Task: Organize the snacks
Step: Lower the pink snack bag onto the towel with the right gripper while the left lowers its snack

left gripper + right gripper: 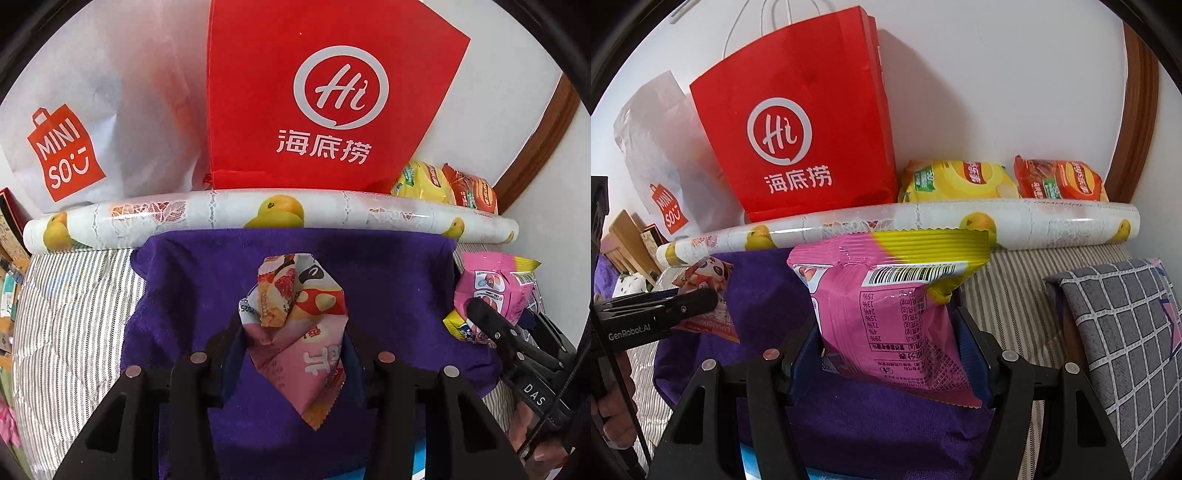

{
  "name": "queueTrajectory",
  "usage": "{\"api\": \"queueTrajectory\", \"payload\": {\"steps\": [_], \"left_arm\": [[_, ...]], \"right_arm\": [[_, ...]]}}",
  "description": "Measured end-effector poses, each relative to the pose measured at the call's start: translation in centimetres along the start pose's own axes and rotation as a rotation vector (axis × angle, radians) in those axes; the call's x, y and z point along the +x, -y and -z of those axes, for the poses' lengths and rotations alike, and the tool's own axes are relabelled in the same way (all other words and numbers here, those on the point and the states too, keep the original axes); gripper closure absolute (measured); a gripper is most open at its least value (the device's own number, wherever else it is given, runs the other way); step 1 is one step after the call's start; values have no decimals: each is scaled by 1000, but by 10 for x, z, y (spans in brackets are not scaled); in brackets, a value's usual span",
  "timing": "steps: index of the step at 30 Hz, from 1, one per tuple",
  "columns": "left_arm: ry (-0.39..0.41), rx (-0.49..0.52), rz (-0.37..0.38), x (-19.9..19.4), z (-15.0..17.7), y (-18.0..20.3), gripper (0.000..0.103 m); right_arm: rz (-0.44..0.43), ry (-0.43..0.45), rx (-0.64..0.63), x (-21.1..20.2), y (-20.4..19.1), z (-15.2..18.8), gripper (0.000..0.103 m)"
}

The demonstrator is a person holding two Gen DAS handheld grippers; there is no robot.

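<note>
My left gripper [291, 332] is shut on a crumpled pink-and-white snack packet [299, 295], held just above a purple towel [399, 280]. In the right wrist view, my right gripper [888, 332] is shut on a pink-and-yellow snack bag [886, 295], its barcode side towards the camera, also over the purple towel [757, 295]. Each gripper shows in the other's view: the right gripper [506, 314] with its pink bag [484, 284] at the right edge, the left gripper [705, 299] with its packet [709, 277] at the left edge.
A fruit-patterned roll [258, 214] lies across the far edge of the towel. Behind it stand a red paper bag [332, 92] and a white Miniso bag [92, 110], with a yellow chip bag [956, 181] and a red chip bag [1060, 181] by the wall. A grey checked pillow [1126, 332] lies right.
</note>
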State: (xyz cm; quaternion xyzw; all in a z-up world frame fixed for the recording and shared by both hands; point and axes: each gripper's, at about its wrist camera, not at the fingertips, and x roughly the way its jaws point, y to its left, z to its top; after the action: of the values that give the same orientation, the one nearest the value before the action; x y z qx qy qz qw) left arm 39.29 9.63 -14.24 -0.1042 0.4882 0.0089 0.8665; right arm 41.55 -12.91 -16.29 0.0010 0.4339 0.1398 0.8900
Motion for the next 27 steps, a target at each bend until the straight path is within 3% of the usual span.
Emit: {"api": "queueTrajectory", "payload": {"steps": [27], "left_arm": [[-25, 0, 5, 6, -1, 1, 58]], "right_arm": [[11, -56, -14, 13, -1, 3, 36]]}}
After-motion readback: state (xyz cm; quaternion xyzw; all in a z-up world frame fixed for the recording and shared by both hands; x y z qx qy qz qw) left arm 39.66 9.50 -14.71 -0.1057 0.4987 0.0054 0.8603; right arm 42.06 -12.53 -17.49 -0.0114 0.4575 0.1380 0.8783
